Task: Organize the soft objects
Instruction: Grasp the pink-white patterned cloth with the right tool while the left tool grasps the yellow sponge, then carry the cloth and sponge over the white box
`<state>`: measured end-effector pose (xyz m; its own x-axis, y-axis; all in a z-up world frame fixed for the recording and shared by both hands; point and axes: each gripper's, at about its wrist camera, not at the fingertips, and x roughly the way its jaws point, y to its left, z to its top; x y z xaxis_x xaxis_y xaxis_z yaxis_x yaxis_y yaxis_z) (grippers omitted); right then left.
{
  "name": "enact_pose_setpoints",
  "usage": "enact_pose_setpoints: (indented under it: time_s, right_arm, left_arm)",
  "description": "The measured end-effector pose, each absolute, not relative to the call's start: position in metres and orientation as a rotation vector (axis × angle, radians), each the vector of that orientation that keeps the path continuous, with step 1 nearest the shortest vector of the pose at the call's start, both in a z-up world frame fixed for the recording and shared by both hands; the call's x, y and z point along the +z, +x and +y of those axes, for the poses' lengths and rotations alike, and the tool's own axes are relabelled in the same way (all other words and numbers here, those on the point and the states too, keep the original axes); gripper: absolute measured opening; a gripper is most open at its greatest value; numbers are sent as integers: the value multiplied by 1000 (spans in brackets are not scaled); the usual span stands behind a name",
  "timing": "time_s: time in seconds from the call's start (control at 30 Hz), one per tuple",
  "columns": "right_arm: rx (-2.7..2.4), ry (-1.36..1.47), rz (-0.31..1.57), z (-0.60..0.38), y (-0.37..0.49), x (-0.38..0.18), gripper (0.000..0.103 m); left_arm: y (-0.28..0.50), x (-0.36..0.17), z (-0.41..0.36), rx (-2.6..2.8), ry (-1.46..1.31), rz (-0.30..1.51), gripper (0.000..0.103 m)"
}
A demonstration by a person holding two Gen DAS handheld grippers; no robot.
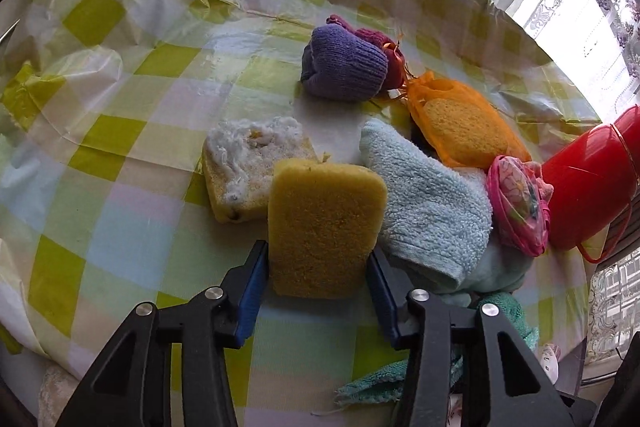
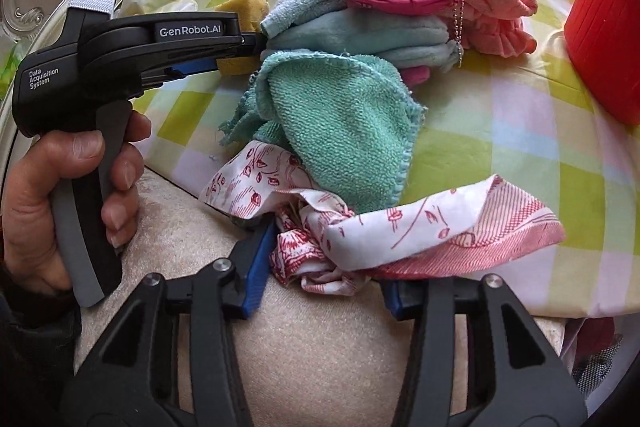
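The sponge [image 1: 326,227] stands on edge on the worktop [image 1: 120,187], at the near left of the pile of soft things. The left claw [image 1: 318,291] grips it: both blue pads press its lower side faces. It looks light, porous and springy, so it should compress under the pads and recover. Hold it low and across the narrow width, as here; too firm a squeeze may deform it and let it twist.

A worn second sponge [image 1: 244,171] lies touching it on the left. A pale blue towel [image 1: 428,203] lies just beside it on the right.

The kerchief [image 2: 400,235], white with red print, hangs bunched over the near worktop edge. The right claw [image 2: 320,275] holds it by the crumpled knot; the left pad touches cloth, the right pad is hidden under a fold. The cloth is thin and limp and will trail, so gather a thick bunch, not one layer.

A green cloth [image 2: 340,131] overlaps the kerchief. A red tub [image 2: 604,27] stands well apart at the right.
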<state>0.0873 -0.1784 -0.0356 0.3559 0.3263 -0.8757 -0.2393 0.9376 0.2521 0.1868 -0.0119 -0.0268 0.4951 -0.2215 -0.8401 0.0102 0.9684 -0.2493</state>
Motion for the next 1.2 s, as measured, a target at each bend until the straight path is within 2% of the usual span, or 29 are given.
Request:
enact_pose_setpoints:
  time_s: [0.03,0.13,0.67,1.2]
  right_arm:
    - [367,88,1148,-179,87,-35,39]
    - [364,78,1128,-181,81,-32,37]
    - [231,38,971,-199,39,7,34]
    - [47,53,880,-255,2,35,34]
  left_arm:
    - [185,-26,-12,-145,-225,1040,48]
    - [179,-22,-10,-140,-229,1022,48]
    - [119,20,-8,-140,-238,874,47]
    - [65,43,-59,-287,-184,842,47]
